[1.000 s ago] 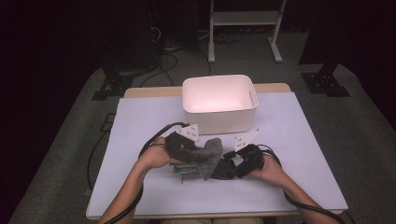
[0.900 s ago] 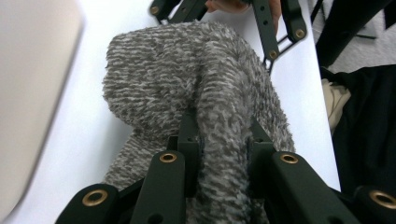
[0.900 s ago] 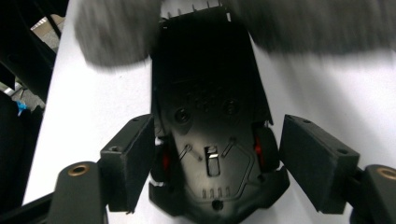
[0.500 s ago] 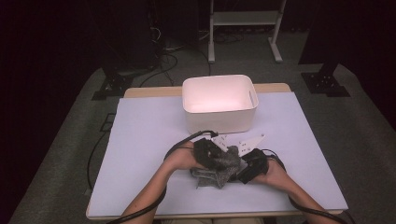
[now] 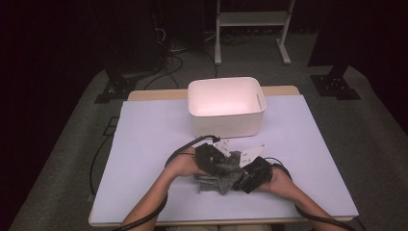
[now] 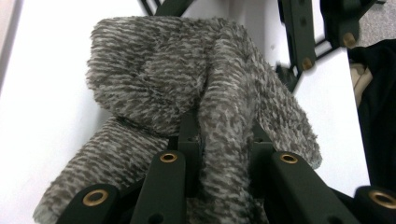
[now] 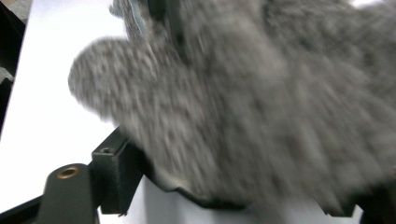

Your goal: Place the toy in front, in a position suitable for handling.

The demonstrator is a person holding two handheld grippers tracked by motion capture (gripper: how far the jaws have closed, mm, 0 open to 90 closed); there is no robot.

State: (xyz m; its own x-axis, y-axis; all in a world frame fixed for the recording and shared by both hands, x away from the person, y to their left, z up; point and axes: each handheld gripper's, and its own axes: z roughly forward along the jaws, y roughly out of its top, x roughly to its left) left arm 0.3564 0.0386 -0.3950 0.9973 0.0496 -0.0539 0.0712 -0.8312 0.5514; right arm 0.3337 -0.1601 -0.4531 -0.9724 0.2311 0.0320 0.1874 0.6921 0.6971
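Note:
A grey fuzzy cloth (image 5: 217,179) lies bunched on the pale lilac table cover, between both hands near the front edge. My left gripper (image 5: 225,165) comes in from the left. It is shut on a raised fold of the cloth (image 6: 187,79), pinched between its two black fingers (image 6: 189,140). My right gripper (image 5: 239,179) meets it from the right with its jaws set wide. They have just been closing a little, with the blurred cloth (image 7: 261,102) draped over and between them. One right finger (image 7: 114,170) shows at the lower left.
A white plastic bin (image 5: 226,122) stands just beyond the hands at mid-table, its inside bare. The lilac cover (image 5: 144,144) spreads wide to the left and right. Cables trail from both grippers. The table's front edge runs close under the forearms.
The left hand has carried its hold on the cloth rightward and down toward the right gripper, gathering the spread cloth into a tighter bunch. The right hand has stayed put.

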